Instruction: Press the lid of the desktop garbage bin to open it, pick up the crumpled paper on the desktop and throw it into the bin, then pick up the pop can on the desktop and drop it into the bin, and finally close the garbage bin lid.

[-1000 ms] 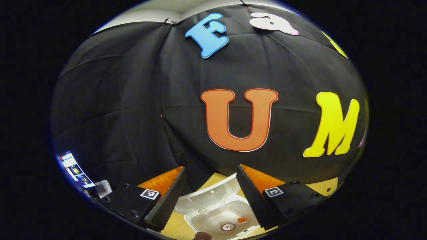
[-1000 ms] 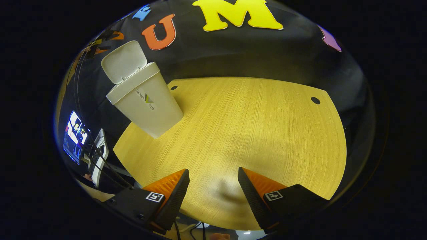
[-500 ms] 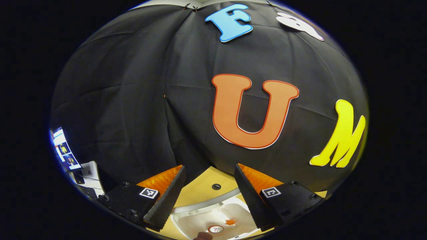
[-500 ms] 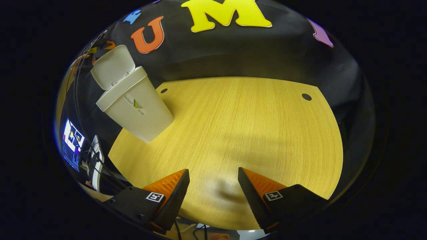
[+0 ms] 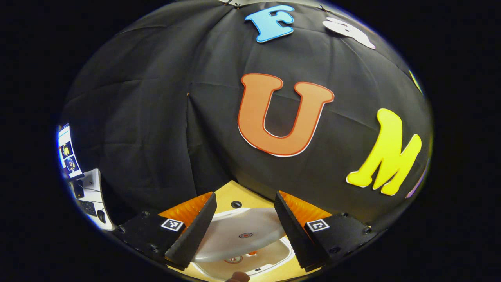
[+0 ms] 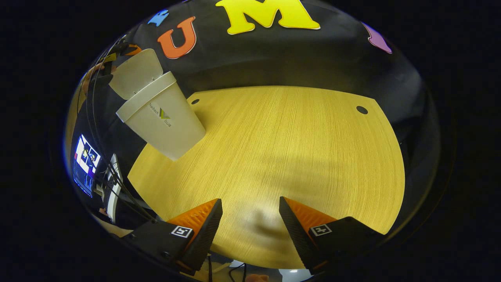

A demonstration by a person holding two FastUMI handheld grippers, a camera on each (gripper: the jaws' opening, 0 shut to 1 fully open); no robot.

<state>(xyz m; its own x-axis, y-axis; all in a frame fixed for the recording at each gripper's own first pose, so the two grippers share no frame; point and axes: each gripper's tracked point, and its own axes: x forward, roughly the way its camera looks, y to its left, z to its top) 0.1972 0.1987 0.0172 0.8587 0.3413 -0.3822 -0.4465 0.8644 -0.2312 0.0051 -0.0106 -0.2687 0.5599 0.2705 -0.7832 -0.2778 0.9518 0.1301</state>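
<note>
In the left gripper view, the left gripper (image 5: 244,225) is wide open and holds nothing. Just below its fingers the white plastic lid (image 5: 238,235) is half lowered over the white plastic garbage bin (image 5: 270,256).

In the right gripper view, the right gripper (image 6: 250,227) is wide open and empty above the yellow wooden table (image 6: 289,156). The bin (image 6: 164,121) stands far ahead on its left, lid (image 6: 137,72) tilted.
</note>
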